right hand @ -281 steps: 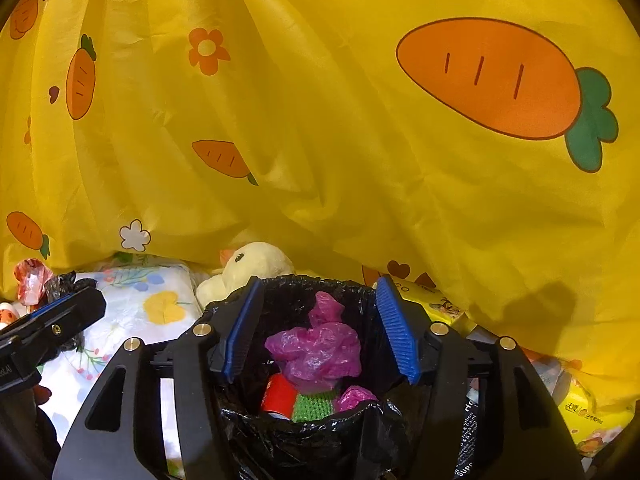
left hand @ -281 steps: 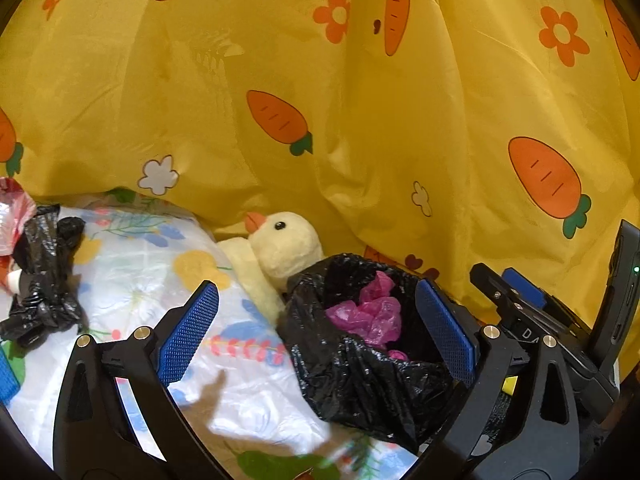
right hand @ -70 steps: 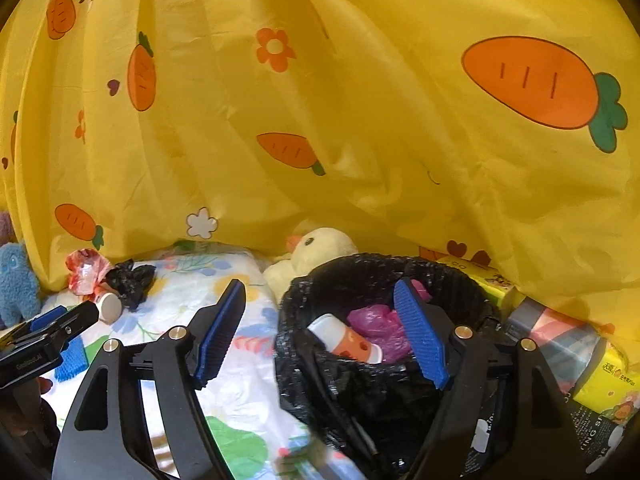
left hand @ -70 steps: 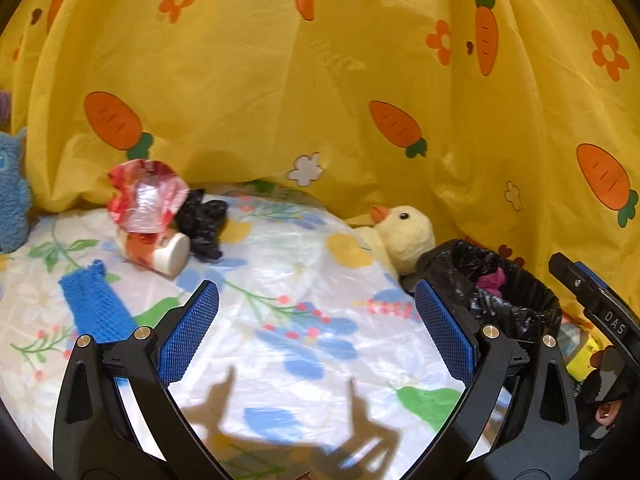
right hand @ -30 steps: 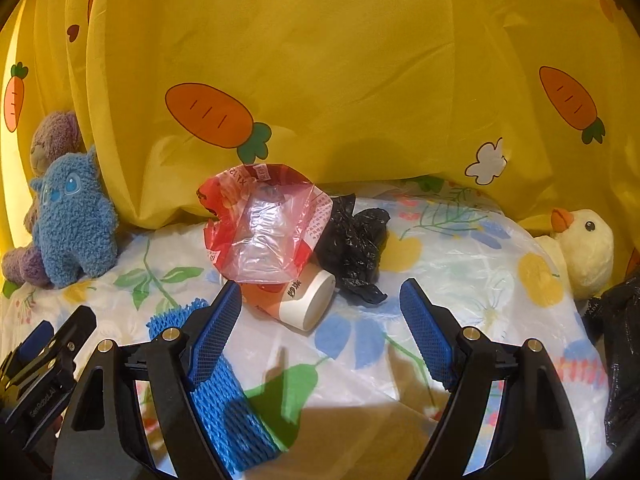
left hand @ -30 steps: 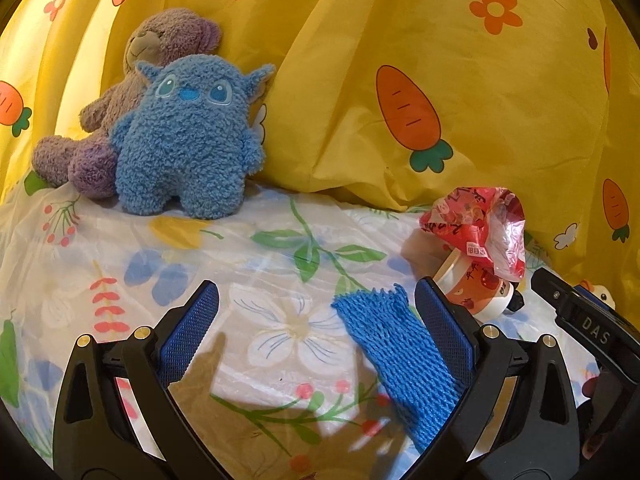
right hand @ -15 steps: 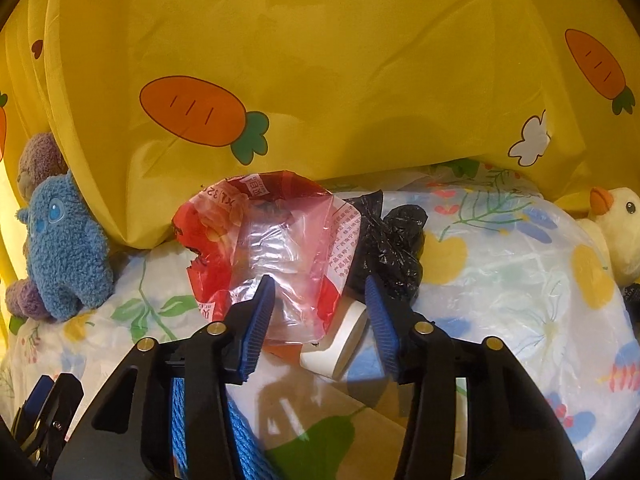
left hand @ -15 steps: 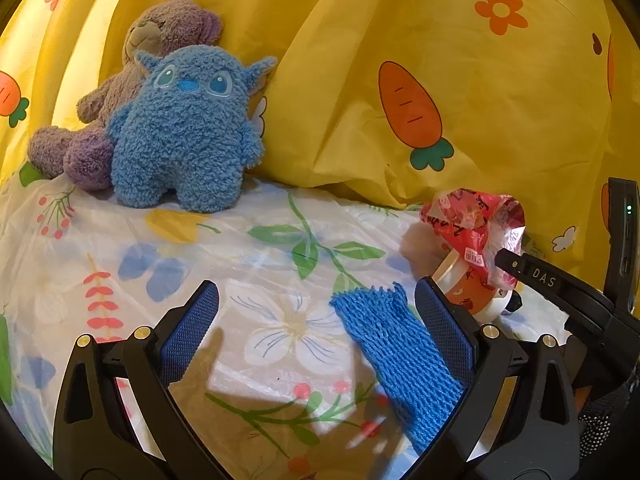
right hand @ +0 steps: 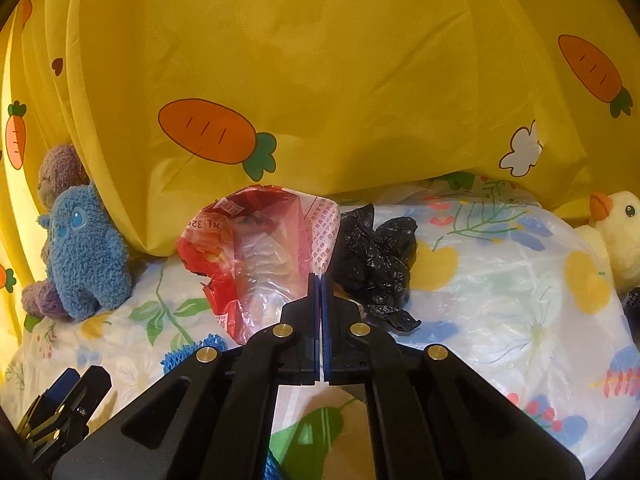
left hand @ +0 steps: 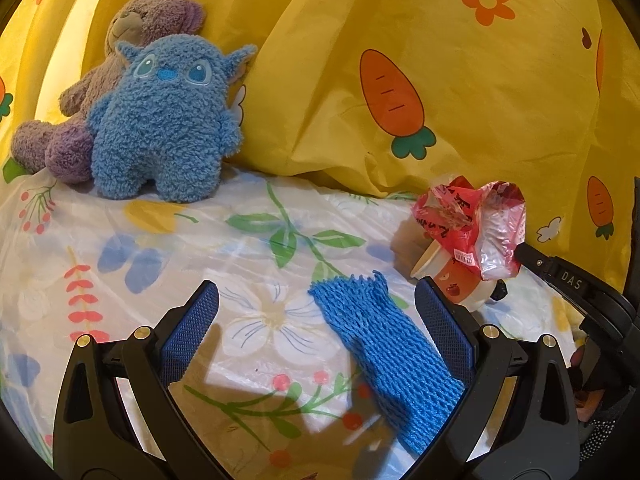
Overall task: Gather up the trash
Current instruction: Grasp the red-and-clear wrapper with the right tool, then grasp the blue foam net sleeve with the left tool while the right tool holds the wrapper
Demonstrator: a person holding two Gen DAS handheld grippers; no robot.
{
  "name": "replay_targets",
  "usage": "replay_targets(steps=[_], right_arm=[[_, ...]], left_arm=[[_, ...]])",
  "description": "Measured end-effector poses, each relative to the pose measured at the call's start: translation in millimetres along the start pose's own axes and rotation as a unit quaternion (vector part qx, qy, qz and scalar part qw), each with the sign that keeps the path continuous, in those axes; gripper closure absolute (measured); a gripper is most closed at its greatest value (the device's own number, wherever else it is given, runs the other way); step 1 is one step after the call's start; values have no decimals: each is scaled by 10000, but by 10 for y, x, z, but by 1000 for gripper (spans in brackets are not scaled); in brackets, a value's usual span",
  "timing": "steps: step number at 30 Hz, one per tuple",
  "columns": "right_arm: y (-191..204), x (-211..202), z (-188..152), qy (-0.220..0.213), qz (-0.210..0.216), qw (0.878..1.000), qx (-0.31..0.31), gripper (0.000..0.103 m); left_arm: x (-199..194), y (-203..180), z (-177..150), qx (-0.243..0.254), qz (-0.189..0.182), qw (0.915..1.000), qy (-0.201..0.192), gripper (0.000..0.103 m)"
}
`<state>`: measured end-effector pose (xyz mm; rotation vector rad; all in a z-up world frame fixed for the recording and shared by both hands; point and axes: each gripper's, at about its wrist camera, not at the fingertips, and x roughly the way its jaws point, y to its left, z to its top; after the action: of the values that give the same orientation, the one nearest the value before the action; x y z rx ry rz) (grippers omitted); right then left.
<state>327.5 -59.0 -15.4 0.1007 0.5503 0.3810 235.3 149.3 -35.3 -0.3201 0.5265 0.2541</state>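
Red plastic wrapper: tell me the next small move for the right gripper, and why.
Probably lift it straight up a little. The right gripper has its fingers closed on the edge of the red plastic wrapper, which drapes over the paper cup beside the crumpled black bag; lifting should free it.

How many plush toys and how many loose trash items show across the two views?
Plush toys: 3 (blue monster, purple bear, yellow duck)
Trash items: 4 (red wrapper, black bag, paper cup, blue net sleeve)
Total: 7
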Motion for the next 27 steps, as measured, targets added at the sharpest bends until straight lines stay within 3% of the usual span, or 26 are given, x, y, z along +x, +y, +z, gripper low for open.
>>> replay_targets(steps=[11,19,27], right_arm=[[-262,-791,-38,-675,-58,9977,-17,102],[-464,-1245,-220,-886,-67,9960,13,102],[-615,-1517,-406,-889,74,9959,169,102]], left_arm=[[33,-321,-106,732,-752,9928,574,6],[75,-488,-219,1222,-840,9847,910,6],[291,-616,-308,1549,-824,9727,1516,6]])
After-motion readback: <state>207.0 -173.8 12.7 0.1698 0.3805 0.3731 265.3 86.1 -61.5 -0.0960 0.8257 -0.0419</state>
